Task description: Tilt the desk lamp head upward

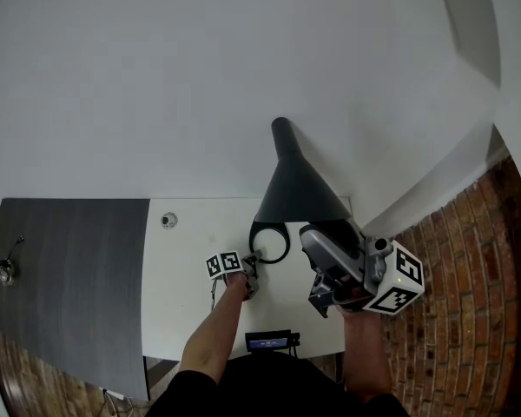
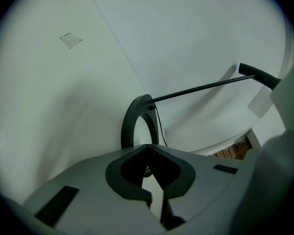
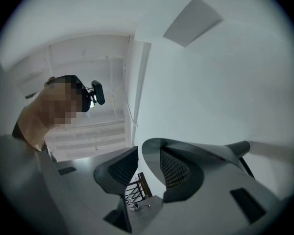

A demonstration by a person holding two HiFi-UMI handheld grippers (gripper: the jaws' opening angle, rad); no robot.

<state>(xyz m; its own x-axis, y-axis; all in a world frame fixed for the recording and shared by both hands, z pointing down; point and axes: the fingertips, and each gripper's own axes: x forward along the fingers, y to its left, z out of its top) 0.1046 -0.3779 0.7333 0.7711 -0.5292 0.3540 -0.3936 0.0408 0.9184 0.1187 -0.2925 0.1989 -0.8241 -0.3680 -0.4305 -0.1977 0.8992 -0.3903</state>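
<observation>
Head view alone gives the layout: the desk lamp (image 1: 293, 189), a matte dark-grey cone over a flat ring base (image 1: 270, 243), is seen at the back of a white desk (image 1: 191, 241). A dark panel (image 1: 69, 276) lies to the left and brick (image 1: 451, 320) to the right. The left gripper (image 2: 148, 148) is seen in its own view closed tip to tip, the ring's near edge partly hidden behind it. The lamp's thin rod (image 2: 201, 87) shows only there. The right gripper (image 3: 146, 168) is seen narrowly parted, its mesh-textured pads (image 3: 118, 168) astride the cone's rim.
</observation>
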